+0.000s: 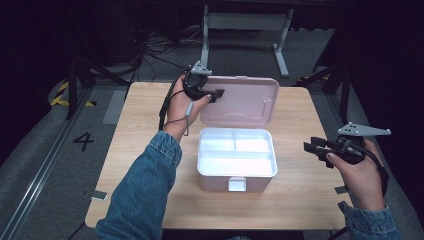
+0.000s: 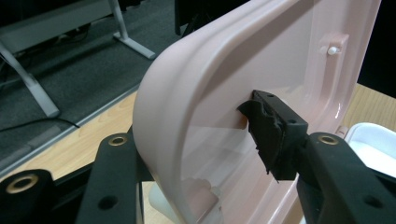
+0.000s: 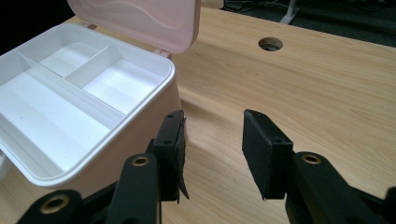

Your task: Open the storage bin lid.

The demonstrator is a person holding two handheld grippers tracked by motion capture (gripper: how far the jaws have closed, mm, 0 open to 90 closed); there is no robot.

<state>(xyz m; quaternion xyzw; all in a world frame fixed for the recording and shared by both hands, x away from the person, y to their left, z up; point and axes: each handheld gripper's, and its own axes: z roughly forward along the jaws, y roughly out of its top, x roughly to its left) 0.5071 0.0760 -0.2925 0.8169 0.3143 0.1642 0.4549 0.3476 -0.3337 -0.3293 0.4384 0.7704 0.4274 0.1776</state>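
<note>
Plainly, the left gripper (image 1: 212, 94) had the raised pink lid (image 1: 245, 100) of the storage box (image 1: 236, 160) in its jaws: in the left gripper view one jaw sat against the lid's inner face and the other behind its rounded outer edge, so the pair was clamped on the lid's side rim (image 2: 163, 121). The box stood near the middle of the wooden table (image 1: 300, 200), its lid upright at the far side and its white divided tray (image 1: 235, 150) open to view and empty. A small white latch (image 1: 237, 184) hung at the front wall, toward the person.

The right gripper (image 1: 314, 148) was held off to the right of the box, well apart from it, above the tabletop. In the right gripper view its jaws stood apart with nothing between them, the box's near corner (image 3: 159, 98) just to their left.

The risk seemed to lie in the grip on the lid. It caught only a thin, curved, glossy edge, so the plastic could have slid out of the pads and let the lid drop shut or fall backward. Since nothing steadied the base, a pull on the lid that was off the hinge line might also have dragged or tipped the light box across the table. The empty right gripper looked best placed to brace it.
</note>
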